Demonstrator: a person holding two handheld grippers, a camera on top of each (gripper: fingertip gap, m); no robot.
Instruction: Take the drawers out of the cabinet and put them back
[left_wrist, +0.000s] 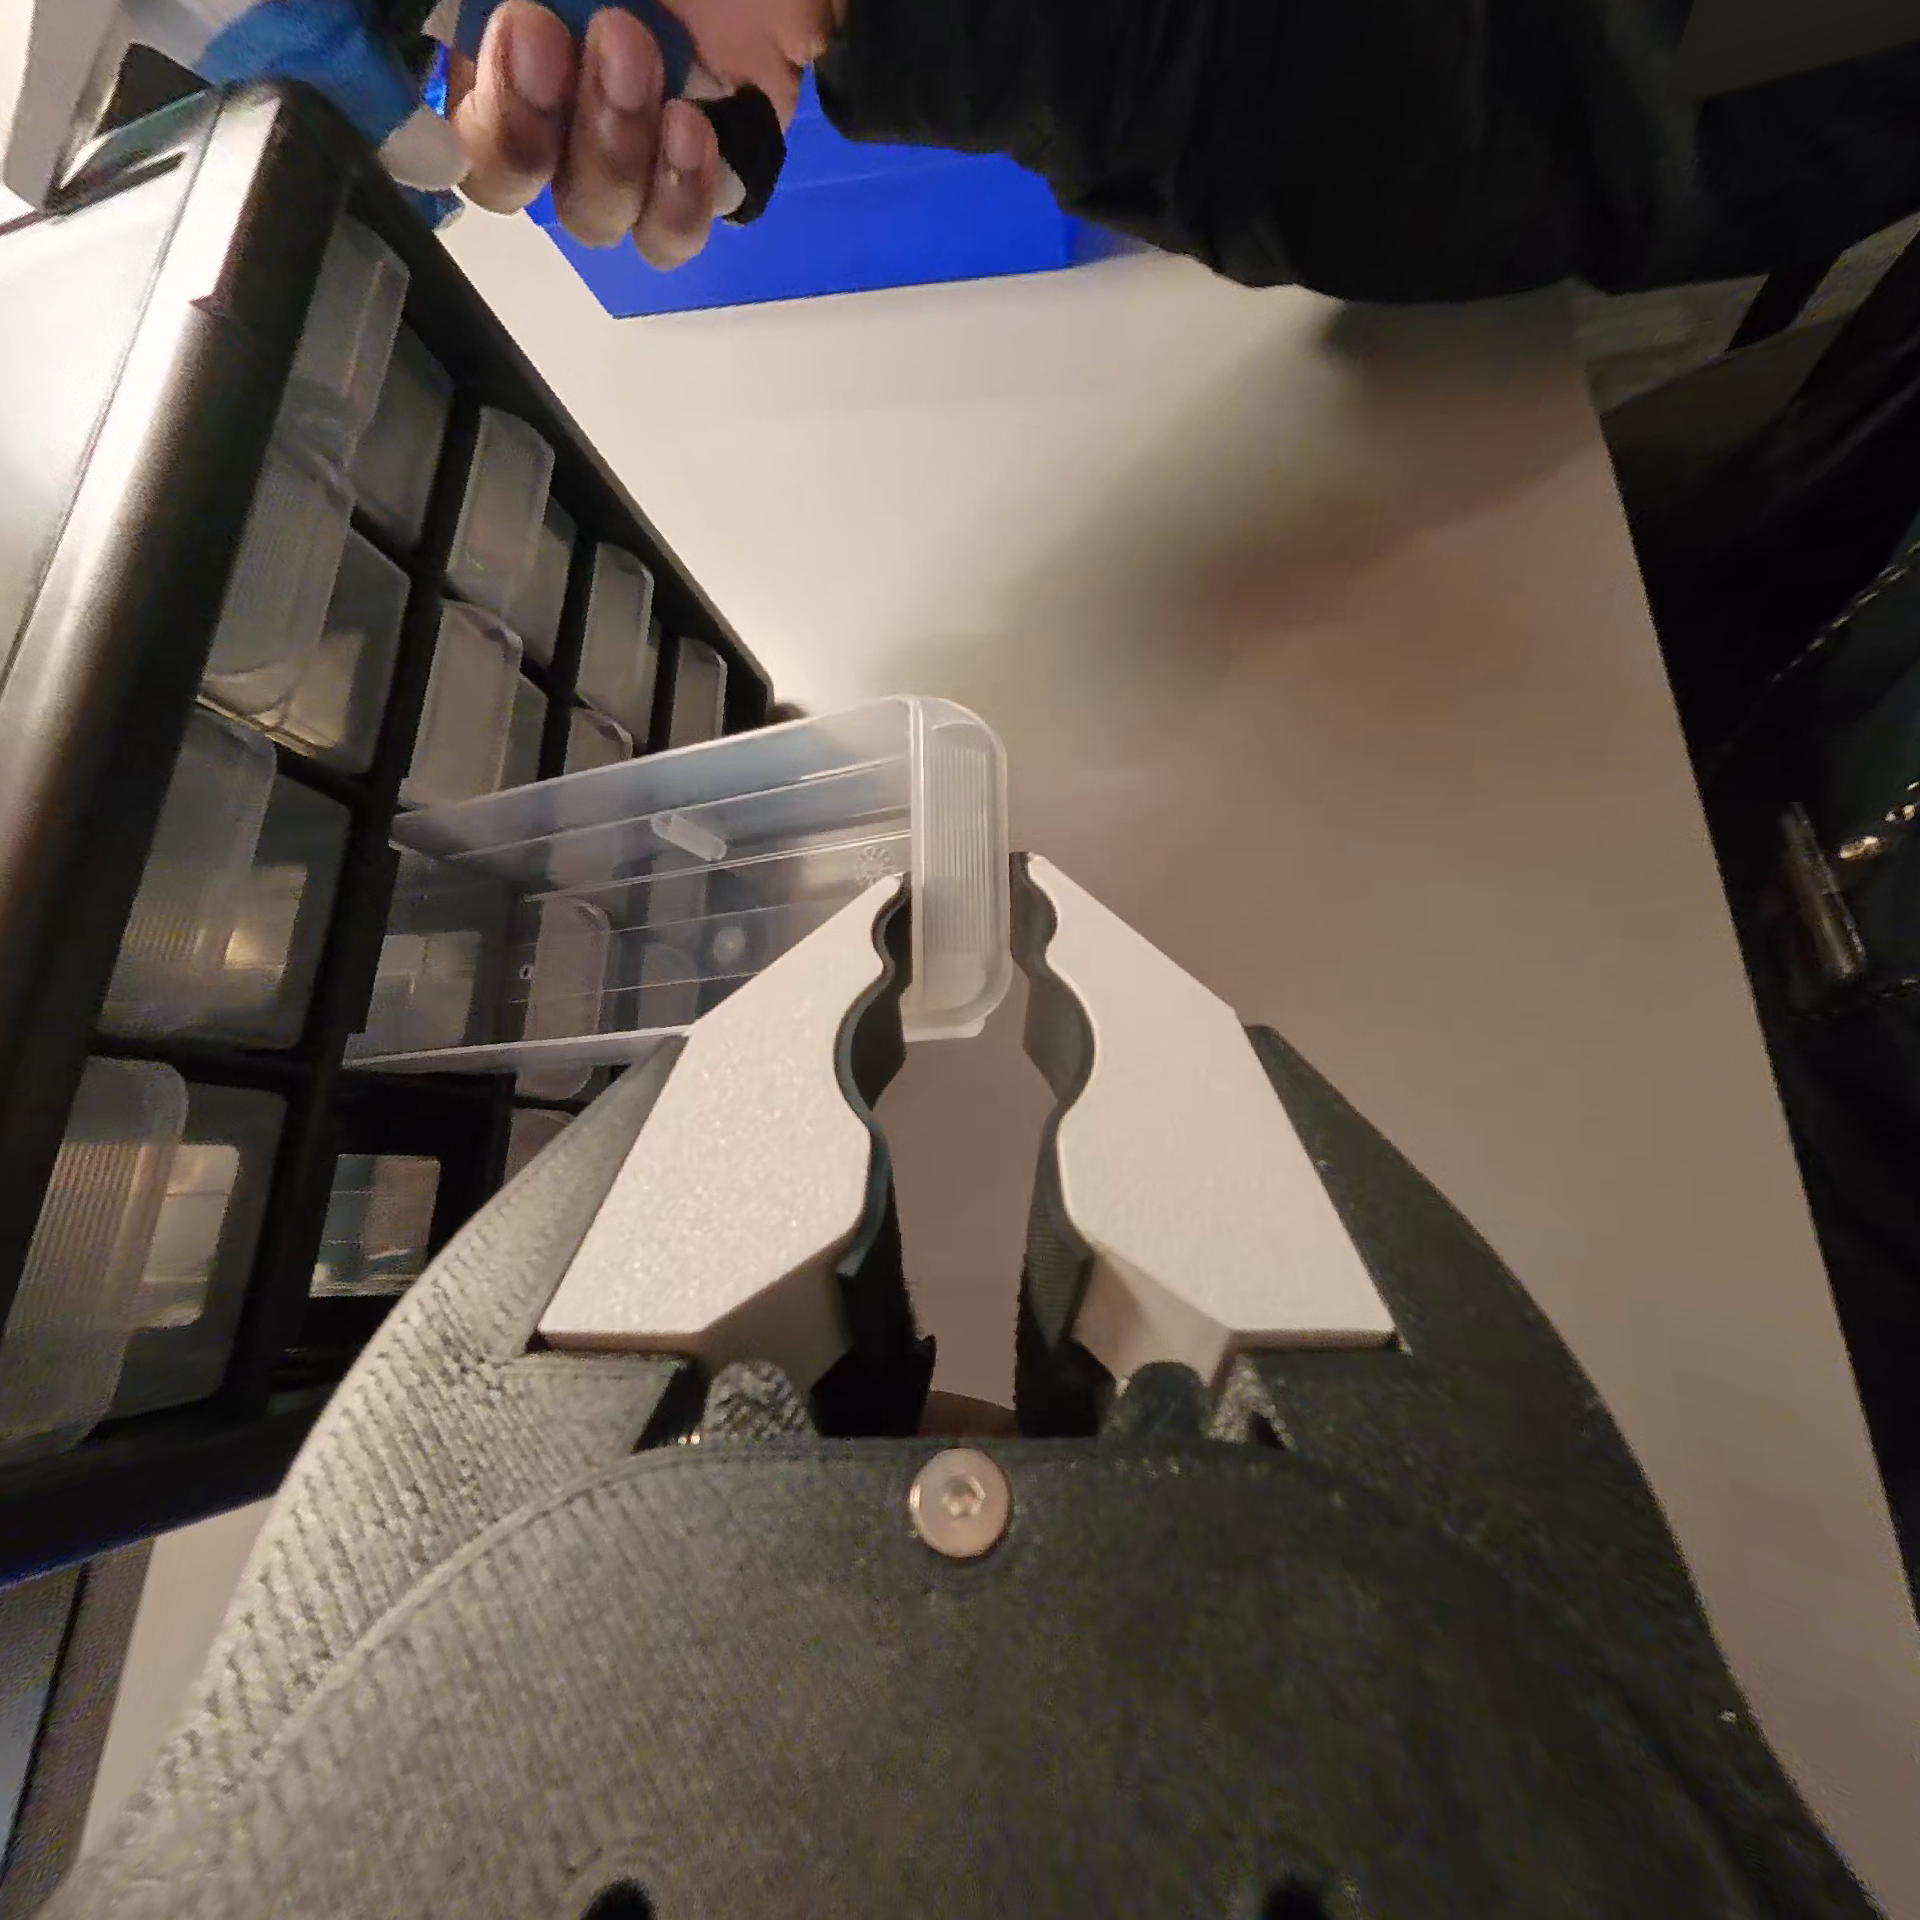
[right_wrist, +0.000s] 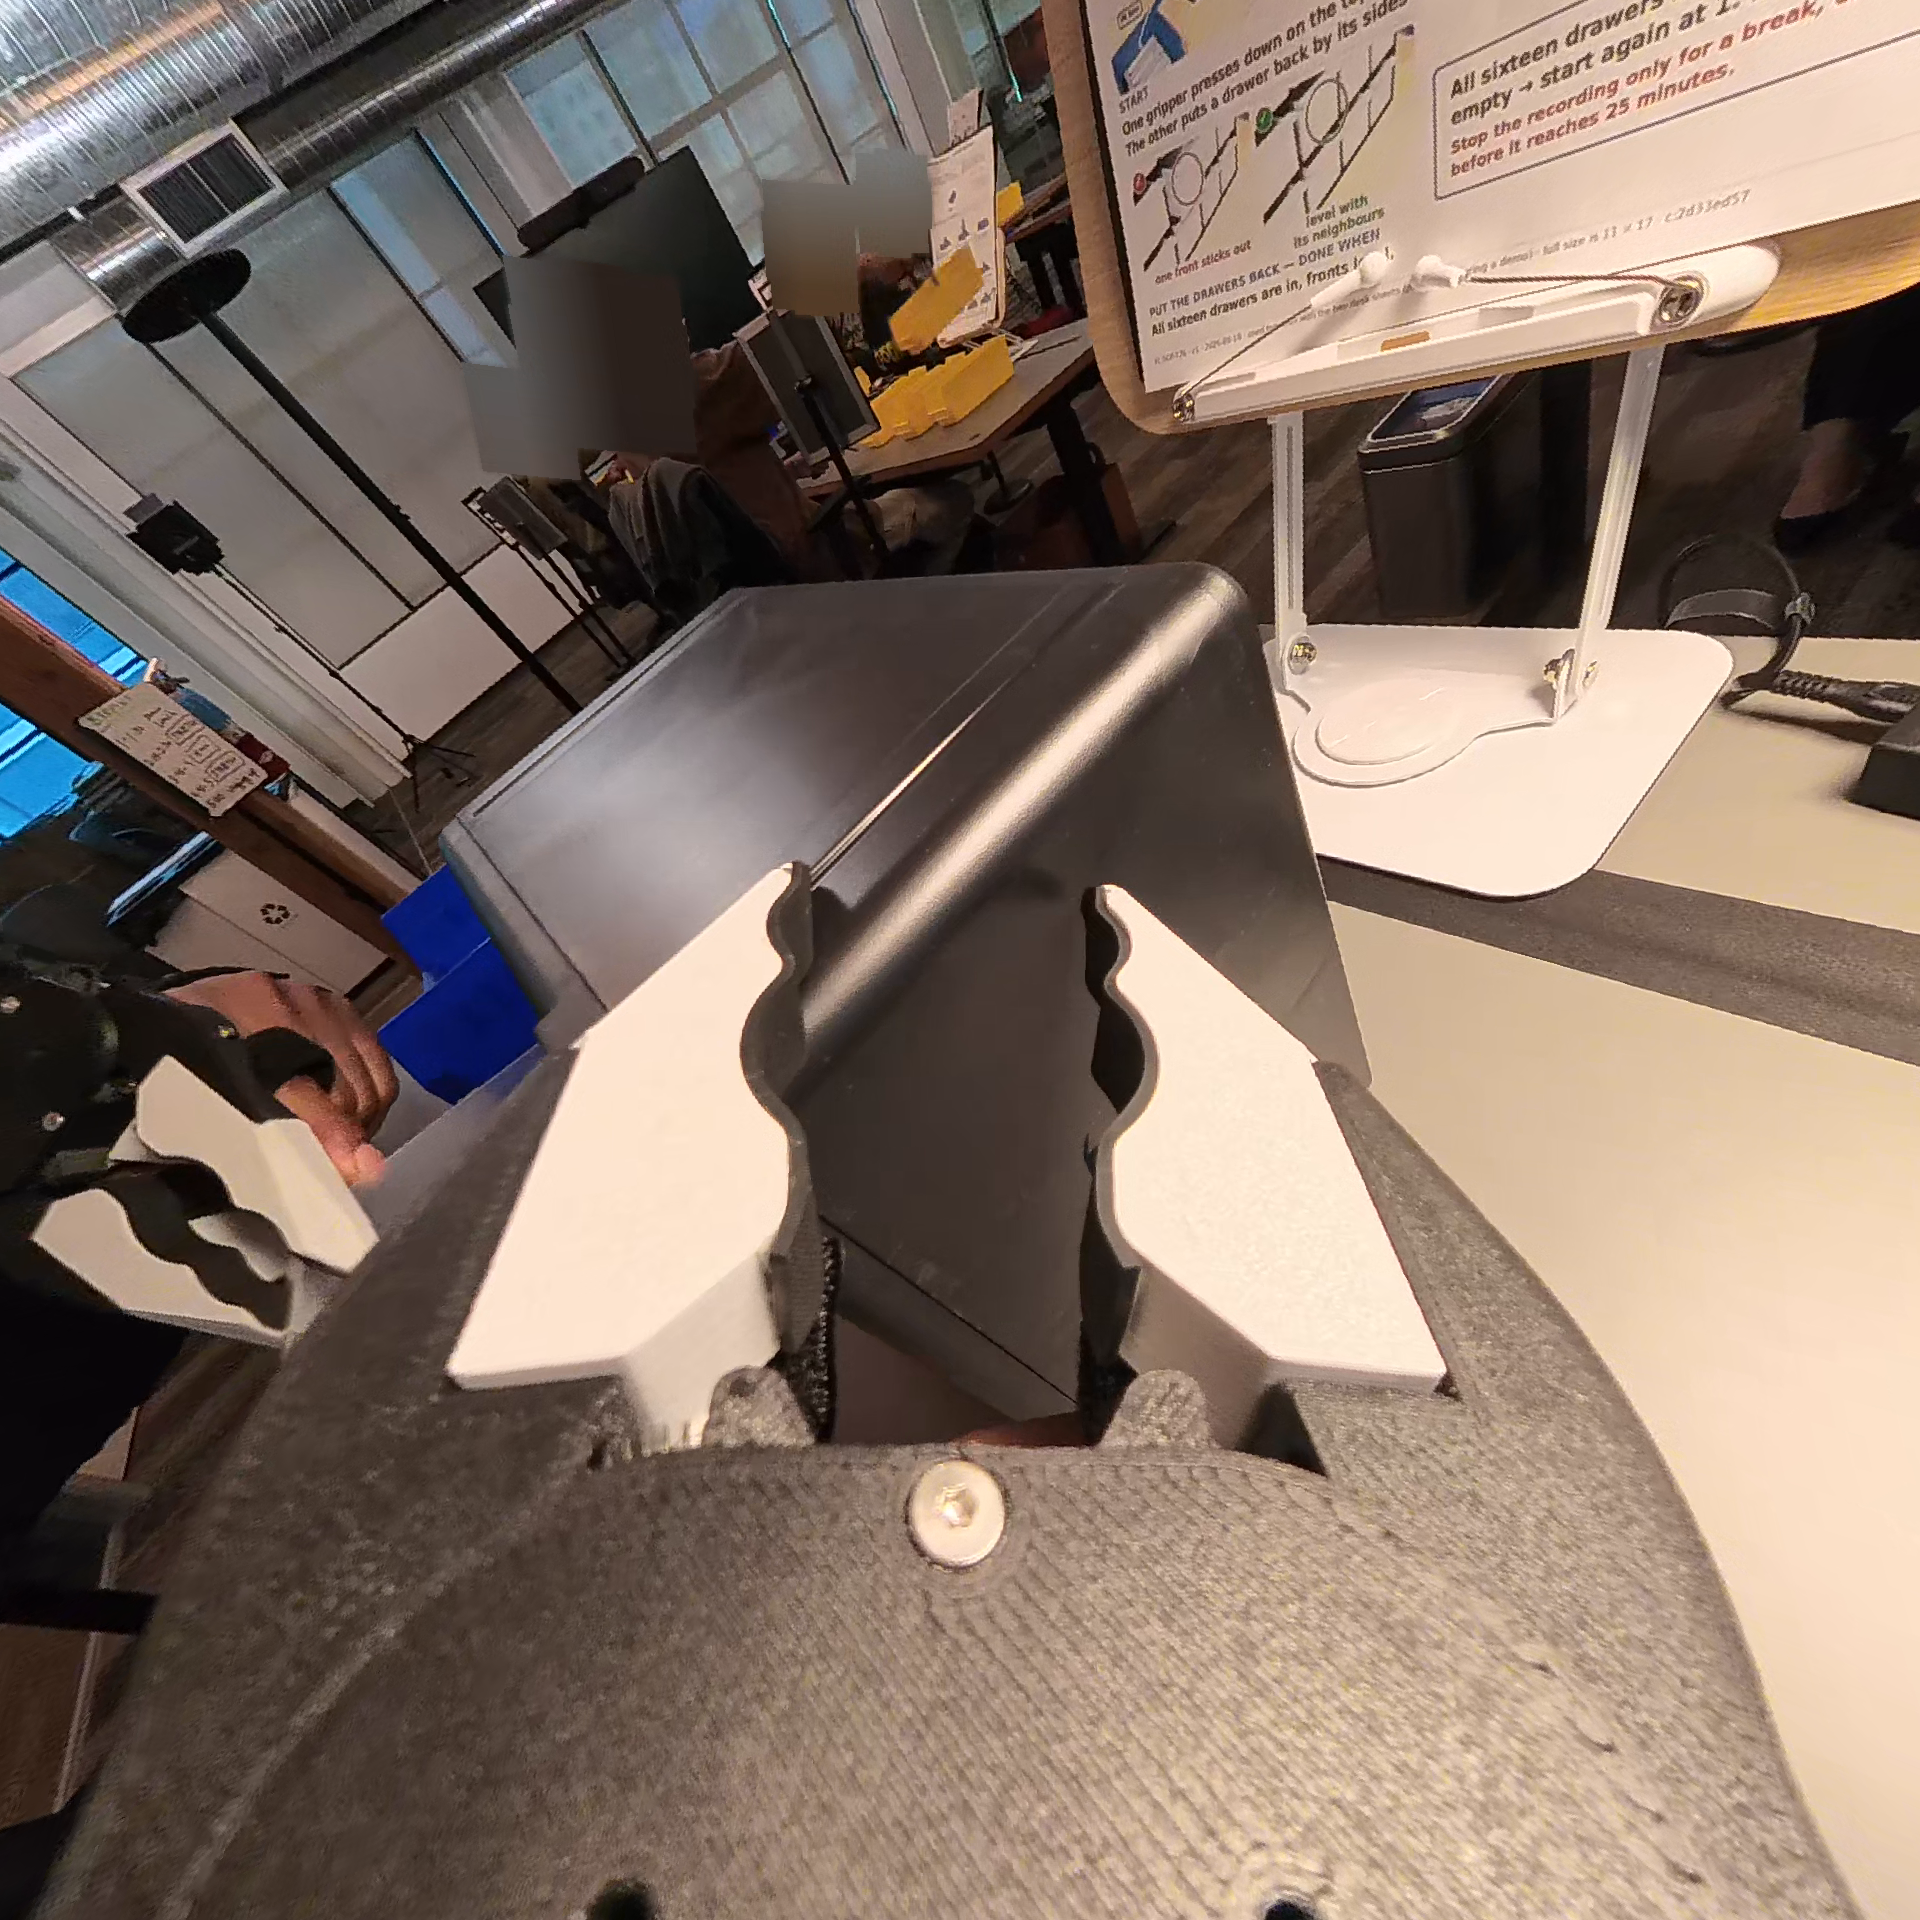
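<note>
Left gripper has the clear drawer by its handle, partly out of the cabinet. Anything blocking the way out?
Nothing visible. The left gripper is shut on the handle of the clear drawer. Behind the handle, along the pull direction, only bare table shows. The hand is up at the cabinet top, off that line.

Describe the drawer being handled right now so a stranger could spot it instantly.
Find the black cabinet with its grid of clear plastic drawers on the pale table. One clear drawer sticks far out of the grid. Unlike its seated neighbours, its ribbed front tab is pinched between the white fingers of the left gripper.
</note>
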